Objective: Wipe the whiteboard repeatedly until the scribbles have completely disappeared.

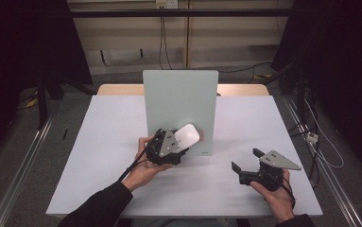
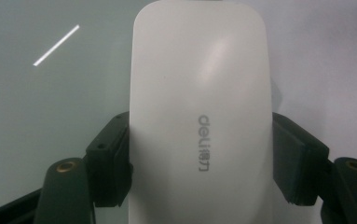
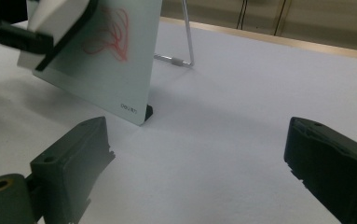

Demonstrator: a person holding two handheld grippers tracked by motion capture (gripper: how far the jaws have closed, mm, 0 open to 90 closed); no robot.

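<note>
A pale glass writing board (image 1: 178, 99) stands upright on the middle of the white table (image 1: 103, 156). Red scribbles (image 3: 113, 32) mark its lower right part. My left gripper (image 1: 181, 142) is shut on a white eraser (image 1: 187, 135) marked "deli" (image 2: 199, 116) and holds it against the board face just left of the scribbles. In the right gripper view the eraser (image 3: 57, 11) shows a dark underside at the board (image 3: 97, 84). My right gripper (image 1: 245, 160) hovers open over the table at the front right, nothing between its fingers (image 3: 73, 154).
A wire leg (image 3: 185, 42) props the board from behind. The table's wooden far edge (image 1: 242, 89) shows behind the board. Cables and dark stands lie on the floor around the table.
</note>
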